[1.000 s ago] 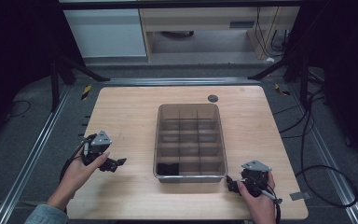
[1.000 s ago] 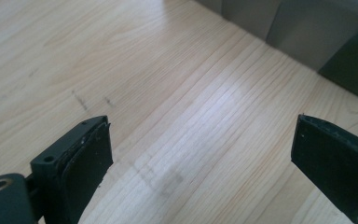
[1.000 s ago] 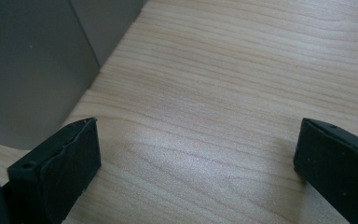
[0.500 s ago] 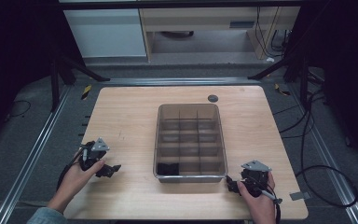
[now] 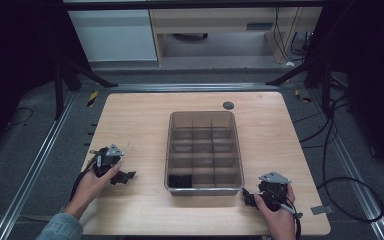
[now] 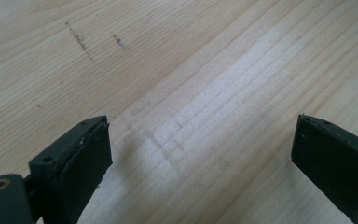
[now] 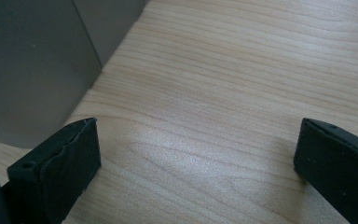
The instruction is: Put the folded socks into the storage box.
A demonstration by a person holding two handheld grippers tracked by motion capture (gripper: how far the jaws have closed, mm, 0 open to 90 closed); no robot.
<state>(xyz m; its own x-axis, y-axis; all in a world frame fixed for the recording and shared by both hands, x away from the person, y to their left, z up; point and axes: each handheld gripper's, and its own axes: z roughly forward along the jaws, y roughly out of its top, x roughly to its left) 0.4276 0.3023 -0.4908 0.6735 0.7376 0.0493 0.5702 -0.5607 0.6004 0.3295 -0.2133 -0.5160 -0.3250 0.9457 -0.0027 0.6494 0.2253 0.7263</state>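
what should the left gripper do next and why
Probably swing the left gripper right toward the divided bin. Its jaws stand wide apart over bare wood table, holding nothing. A dark item lies in the bin's near-left compartment, the nearest thing to pick. The right gripper is open too, beside the bin's near-right corner.

Room: dark all around, almost black at the far left and right.
Table: the pale wooden table top (image 5: 130, 120) is lit evenly from above.
Shine: a soft white patch of light sits on the wood in both gripper views.
Sharpness: the high view is a bit soft; the close black jaws look blurry.
Shadows: faint, right under each jaw.
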